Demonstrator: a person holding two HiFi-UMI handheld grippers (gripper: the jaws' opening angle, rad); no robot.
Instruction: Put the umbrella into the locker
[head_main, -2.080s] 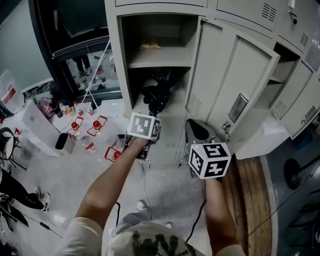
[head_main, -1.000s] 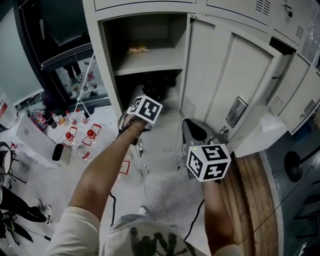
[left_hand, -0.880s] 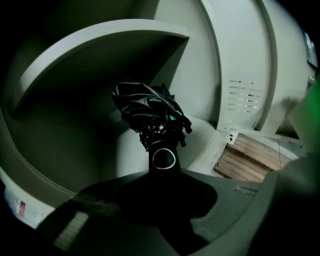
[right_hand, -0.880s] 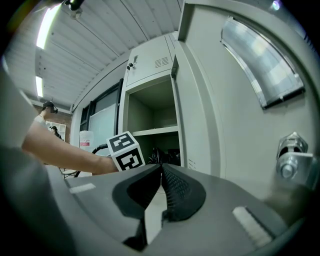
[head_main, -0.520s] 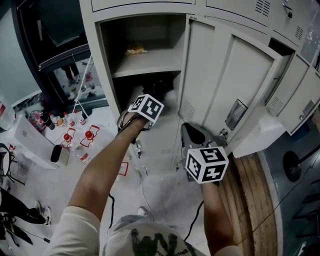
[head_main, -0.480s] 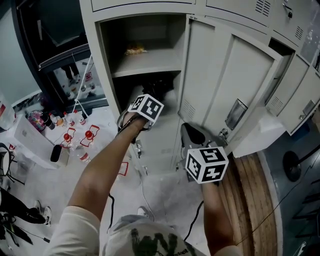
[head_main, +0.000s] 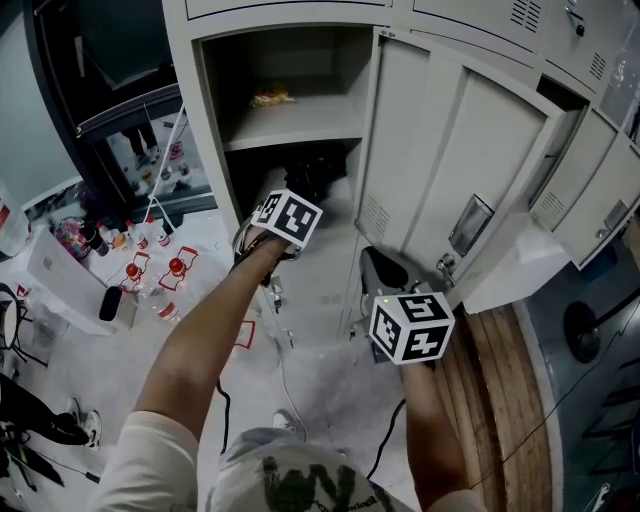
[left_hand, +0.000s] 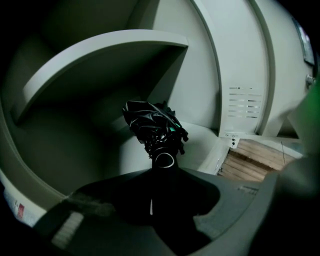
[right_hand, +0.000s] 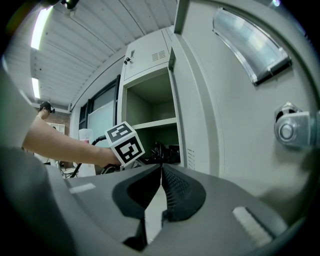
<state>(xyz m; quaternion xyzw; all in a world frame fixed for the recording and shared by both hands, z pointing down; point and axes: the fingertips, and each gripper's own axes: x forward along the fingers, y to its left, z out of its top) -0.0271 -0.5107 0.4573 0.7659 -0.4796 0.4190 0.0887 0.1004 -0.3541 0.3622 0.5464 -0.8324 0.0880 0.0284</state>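
From the head view, the grey locker (head_main: 190, 120) stands open, with its door (head_main: 450, 170) swung to the right. A small yellowish packet (head_main: 268, 98) lies on the upper shelf (head_main: 300, 125). The black folded umbrella (head_main: 318, 178) is in the compartment below that shelf, toward its right side. In the left gripper view, the umbrella's rumpled canopy points to the back of that lower compartment and its handle comes toward the camera. The left claw (left_hand: 159, 176) has just been opening: the handle sits between its jaws, and a sliver of light beside it suggests the pads no longer press. It looks a light thing, with soft, slick fabric that would bunch or slip under a pinch. The stiff handle is the sound place to take hold if it needs shifting deeper. In the right gripper view, the right claw (right_hand: 161, 172) is closed tip to tip with nothing in it, just beside the door's inner face near the latch (right_hand: 287, 131).
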